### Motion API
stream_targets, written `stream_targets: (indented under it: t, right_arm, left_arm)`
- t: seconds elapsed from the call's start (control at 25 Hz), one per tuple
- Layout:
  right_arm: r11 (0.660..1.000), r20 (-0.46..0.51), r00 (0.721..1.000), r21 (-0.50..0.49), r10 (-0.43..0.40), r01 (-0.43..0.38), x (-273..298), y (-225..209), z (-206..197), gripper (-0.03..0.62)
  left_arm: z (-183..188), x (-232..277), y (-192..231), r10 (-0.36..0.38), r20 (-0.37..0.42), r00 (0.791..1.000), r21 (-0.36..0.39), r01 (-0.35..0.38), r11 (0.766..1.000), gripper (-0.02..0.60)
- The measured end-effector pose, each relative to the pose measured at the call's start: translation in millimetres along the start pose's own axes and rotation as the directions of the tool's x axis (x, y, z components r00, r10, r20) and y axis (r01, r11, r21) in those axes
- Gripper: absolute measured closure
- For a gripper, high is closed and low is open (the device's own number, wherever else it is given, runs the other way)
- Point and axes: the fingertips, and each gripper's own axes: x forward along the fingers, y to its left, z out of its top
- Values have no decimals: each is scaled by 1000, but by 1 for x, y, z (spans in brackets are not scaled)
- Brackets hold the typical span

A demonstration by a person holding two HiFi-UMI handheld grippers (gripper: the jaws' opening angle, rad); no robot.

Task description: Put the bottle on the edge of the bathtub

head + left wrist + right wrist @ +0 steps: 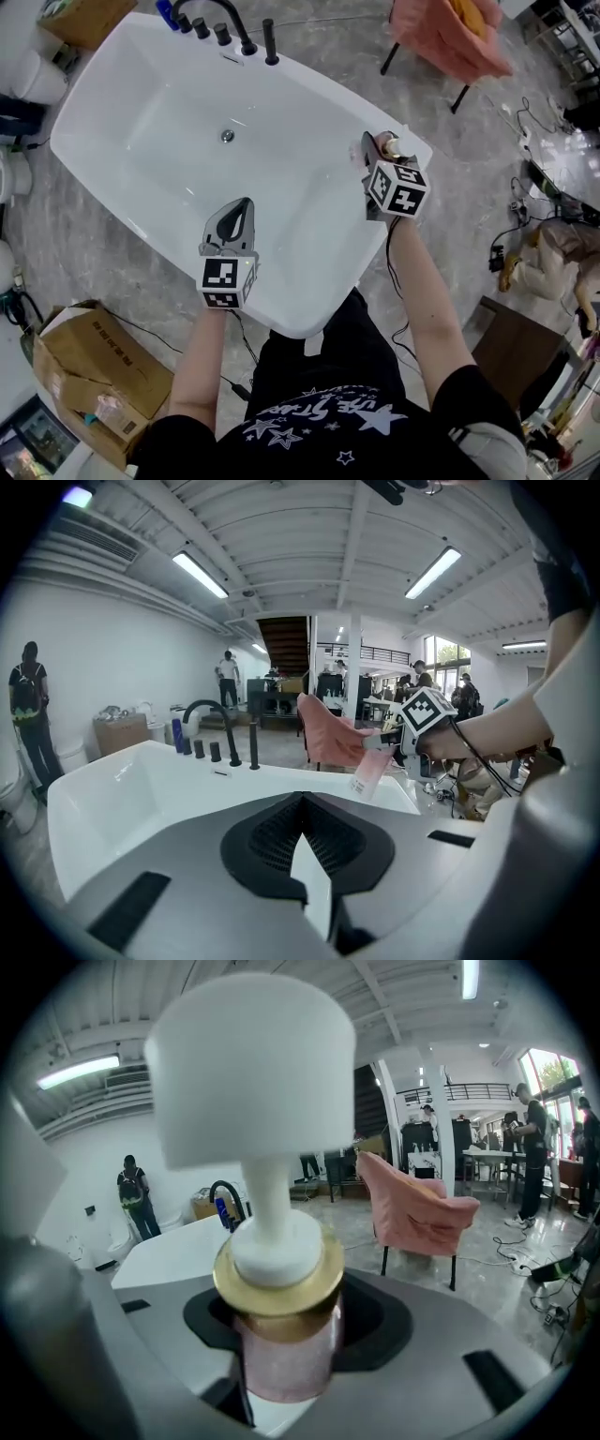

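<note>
So the person stood at the near end of a glossy white oval bathtub (302,324), a two-finger gripper in each hand. The right gripper (374,156) was out at the tub's right-hand edge, and its fingers were clamped on a pink glittery pump bottle with a gold collar and a white pump head (281,1340). In the right gripper view the bottle sat squarely between the fingers, with the pump head sticking up towards the camera. From the left gripper view the bottle leaned over a bit, with its base low by the rim on that side. Honestly couldn't tell whether it was touching the rim or hanging just above it. The left gripper (240,212) was over the inside of the tub, close to the near rim and well apart from the right one. Its fingers were together at the tips, with nothing between them. At the far end of the tub a black arched faucet with a row of black knobs (247,43) sat on the rim. On the floor beyond the far right corner there was a pink fabric chair on dark legs (441,37), and a beat-up brown cardboard box (94,375) by the near left side.
</note>
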Motion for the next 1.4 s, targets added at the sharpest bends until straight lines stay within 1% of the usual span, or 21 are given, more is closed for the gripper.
stream_targets:
  t: [0.36,0.72,0.96,1.24,1.4]
  right_arm:
    - [1000,19,1000,19,-12,12,76,-28,21,382]
    - [999,63,997,27,-39,38,123,-49,46,384]
    - [997,94,993,40,-74,70,145,-60,60,384]
    - [995,111,989,16,-100,99,162,-62,60,384]
    - [994,130,985,-1,-110,111,165,-58,63,384]
  left_arm:
    - [-5,53,-2,11,-34,999,-7,-11,1000,566]
    - [-1,86,4,16,-34,999,-6,-16,1000,566]
    - [-6,92,5,20,-46,999,-25,-22,999,566]
    - [-13,86,10,40,-49,998,-37,-41,998,566]
    - [-20,80,10,30,-59,998,-30,-32,999,566]
